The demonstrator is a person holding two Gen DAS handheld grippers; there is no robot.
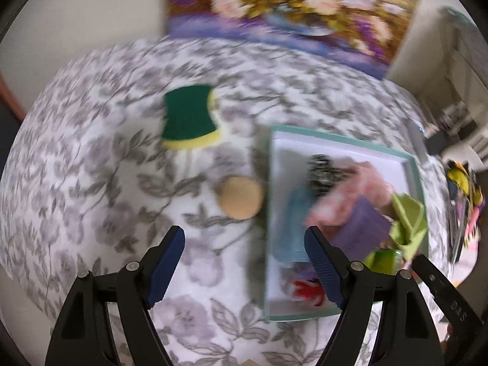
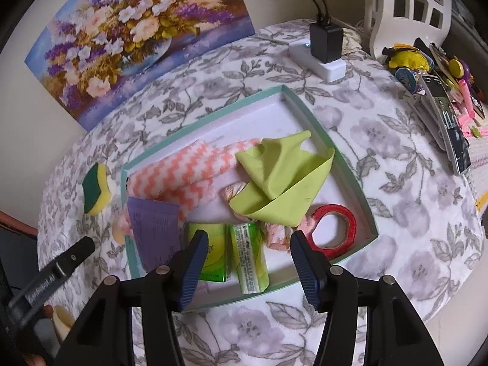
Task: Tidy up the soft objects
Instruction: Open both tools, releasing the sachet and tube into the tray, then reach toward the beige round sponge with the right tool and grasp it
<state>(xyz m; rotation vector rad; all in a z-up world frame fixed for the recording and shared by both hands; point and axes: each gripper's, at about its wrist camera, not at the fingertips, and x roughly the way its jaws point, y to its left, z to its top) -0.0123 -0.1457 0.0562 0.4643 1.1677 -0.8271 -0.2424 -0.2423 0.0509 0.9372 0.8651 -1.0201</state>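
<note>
A: Your left gripper (image 1: 245, 263) hung open and empty over the flower-print desk (image 1: 91, 183). What lay near it?

B: A round tan pad (image 1: 241, 196) sat just left of the teal tray (image 1: 416, 170); a green-and-yellow sponge (image 1: 190, 116) lay upper left.

A: And your right gripper (image 2: 248, 267)?

B: Its jaws stood apart, empty, above the green tissue packs (image 2: 248, 256). A folded lime cloth (image 2: 282, 180), fuzzy pink zigzag towel (image 2: 186, 174), purple pack (image 2: 154, 231) and red tape roll (image 2: 337, 228) crowded the tray; its upper corner was bare.
</note>
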